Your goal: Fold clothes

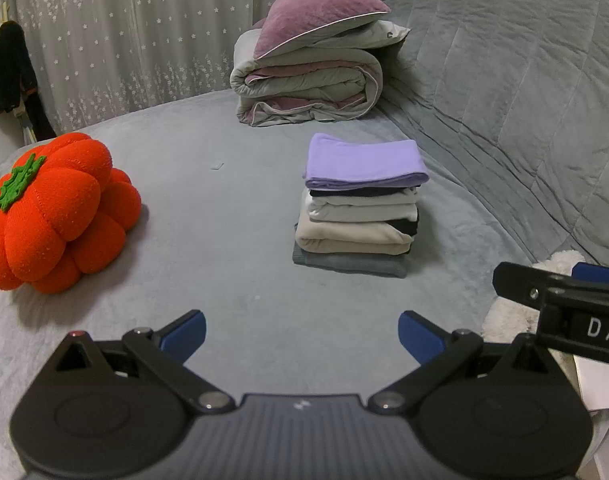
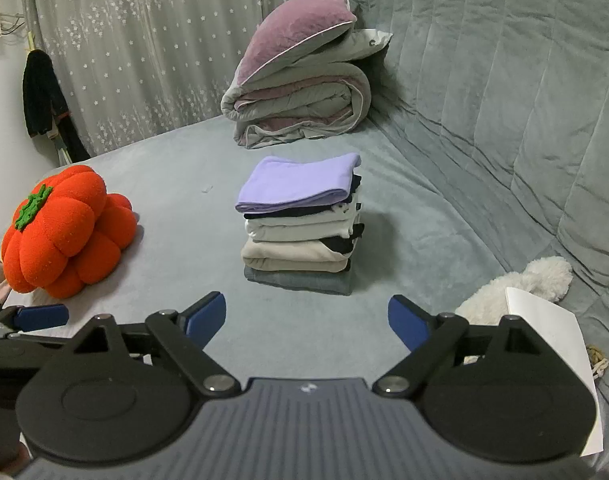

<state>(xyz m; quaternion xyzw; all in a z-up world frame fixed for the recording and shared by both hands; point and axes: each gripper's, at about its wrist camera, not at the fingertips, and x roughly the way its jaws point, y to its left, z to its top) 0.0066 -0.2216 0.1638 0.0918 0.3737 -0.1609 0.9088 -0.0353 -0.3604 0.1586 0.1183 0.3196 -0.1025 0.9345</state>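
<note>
Nearest us, the left tongs [image 1: 302, 334] are spread wide with nothing between them, and the right tongs [image 2: 306, 320] stand just as open and just as bare. Both hover over the bed [image 2: 304, 320], side by side. Straight ahead of both, well apart from the tips, sits the stack of folded clothes [image 2: 302, 226], lavender piece on top, its long edges running across our line of reach. It lies a little right of the left tongs' centre and nearly dead ahead of the right, so we judge the right pair slightly better placed. No loose garment shows; the folding looks finished.
</note>
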